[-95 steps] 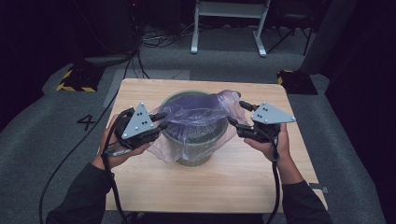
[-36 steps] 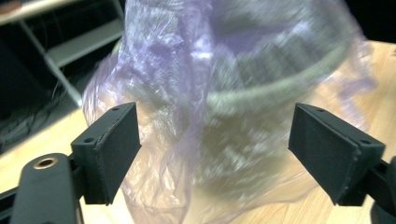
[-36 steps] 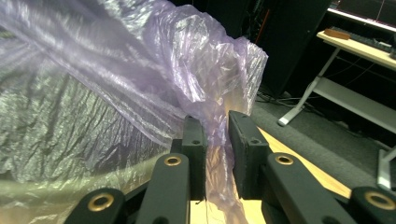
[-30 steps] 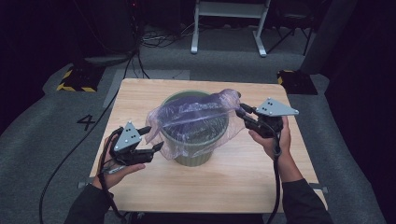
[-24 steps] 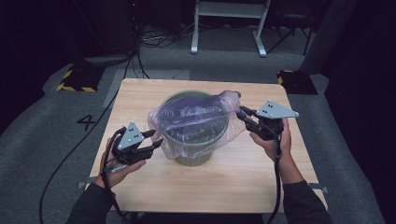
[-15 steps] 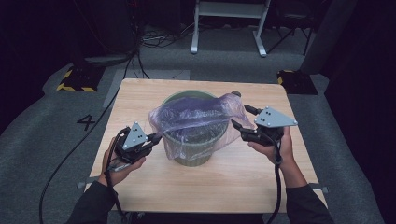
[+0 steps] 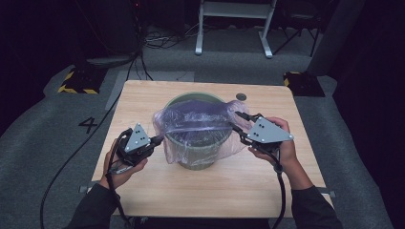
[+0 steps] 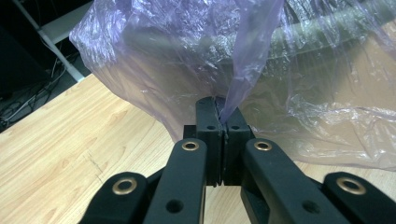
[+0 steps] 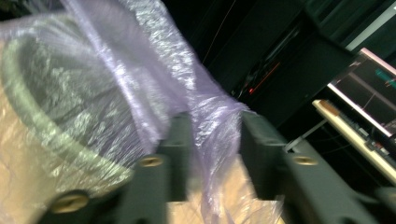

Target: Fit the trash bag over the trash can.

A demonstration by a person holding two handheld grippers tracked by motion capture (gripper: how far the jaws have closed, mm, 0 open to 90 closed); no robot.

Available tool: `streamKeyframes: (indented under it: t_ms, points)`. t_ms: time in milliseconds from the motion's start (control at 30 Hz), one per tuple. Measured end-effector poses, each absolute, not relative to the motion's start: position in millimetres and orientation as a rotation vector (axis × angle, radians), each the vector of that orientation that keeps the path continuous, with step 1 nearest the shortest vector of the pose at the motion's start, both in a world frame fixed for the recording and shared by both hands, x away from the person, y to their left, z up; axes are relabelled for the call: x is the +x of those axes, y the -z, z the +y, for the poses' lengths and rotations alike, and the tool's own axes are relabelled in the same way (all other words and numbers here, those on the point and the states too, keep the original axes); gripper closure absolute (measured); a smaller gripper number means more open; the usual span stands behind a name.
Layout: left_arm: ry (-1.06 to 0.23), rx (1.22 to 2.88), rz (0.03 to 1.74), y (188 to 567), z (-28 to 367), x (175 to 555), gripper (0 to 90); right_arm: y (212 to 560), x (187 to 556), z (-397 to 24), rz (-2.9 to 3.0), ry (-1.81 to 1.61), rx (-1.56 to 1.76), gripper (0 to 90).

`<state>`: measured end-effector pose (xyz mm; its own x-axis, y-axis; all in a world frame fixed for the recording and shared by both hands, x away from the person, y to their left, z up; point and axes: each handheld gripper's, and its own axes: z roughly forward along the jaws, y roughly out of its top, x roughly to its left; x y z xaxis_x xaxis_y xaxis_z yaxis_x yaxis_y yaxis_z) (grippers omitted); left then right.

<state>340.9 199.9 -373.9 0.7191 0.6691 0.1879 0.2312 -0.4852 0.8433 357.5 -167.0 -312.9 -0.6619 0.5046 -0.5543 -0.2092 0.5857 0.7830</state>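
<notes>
Plastic bag (image 7: 198,125), thin and purple, is draped over the green bin (image 7: 197,155) that stands near the middle of the wooden table (image 7: 143,98). From above I see the bag lying across the mouth of the bin and hanging down the outside on both sides, crumpled and loose.

My left gripper (image 7: 155,140) sits at the left side of the bin, low, close to the table. In the left gripper view its jaws are pressed together, and a narrow strip of the bag (image 8: 243,60) is pinched between the pads (image 8: 208,126). The strip rises from there up to the rest of the bag.

My right gripper (image 7: 239,128) is at the right side of the bin, near the rim. The right gripper view is blurred, but I see a fold of the bag (image 9: 205,126) between the two jaws, which have just been closing. A gap remains beside the plastic, so I cannot tell if the pads press on it.
</notes>
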Motion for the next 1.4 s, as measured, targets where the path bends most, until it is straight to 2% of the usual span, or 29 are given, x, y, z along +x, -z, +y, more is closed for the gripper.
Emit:
streamKeyframes:
  t_ms: [33,67,100,167,200,367,533,633,867,967,1067,1100,1300,1333,1400]
  points:
    - [-0.629,2.043,0.683,374,201,341,85.2,313,359,-165,2.031,-1.118,0.233,73.0]
    - [-0.629,2.043,0.683,374,201,341,78.4,313,359,-165,2.031,-1.118,0.233,73.0]
    - [-0.610,2.034,0.670,374,200,339,67.4,314,364,-163,2.072,-1.095,0.257,79.4]
    - [-0.619,2.034,0.669,373,199,336,50.5,315,367,-162,2.080,-1.085,0.286,81.2]
    - [-0.629,2.014,0.632,370,196,327,41.6,315,370,-162,2.091,-1.104,0.325,87.2]
    - [-0.580,1.946,0.601,371,198,308,21.8,314,377,-165,2.084,-1.137,0.402,90.0]
    - [-0.625,1.903,0.577,372,192,288,20.1,311,381,-167,2.081,-1.155,0.473,90.0]
    - [-0.645,1.942,0.507,372,179,278,19.7,310,386,-165,2.092,-1.159,0.503,90.0]
    - [-0.666,2.001,0.424,379,154,276,19.2,314,389,-159,2.125,-1.161,0.515,90.0]
    - [-0.722,2.013,0.427,380,145,279,19.3,315,390,-156,2.140,-1.155,0.507,90.0]
    - [-0.772,2.003,0.450,379,141,281,23.2,314,388,-154,2.148,-1.160,0.496,90.0]
    - [-0.839,2.012,0.456,378,139,282,38.4,314,386,-151,2.150,-1.163,0.482,90.0]
    - [-0.897,2.020,0.482,378,146,288,82.9,313,382,-149,2.158,-1.170,0.468,90.0]
    - [-0.917,2.025,0.485,378,149,289,87.4,313,383,-150,2.159,-1.168,0.470,90.0]
    - [-0.889,2.043,0.502,381,155,294,89.8,313,384,-151,2.165,-1.169,0.479,90.0]
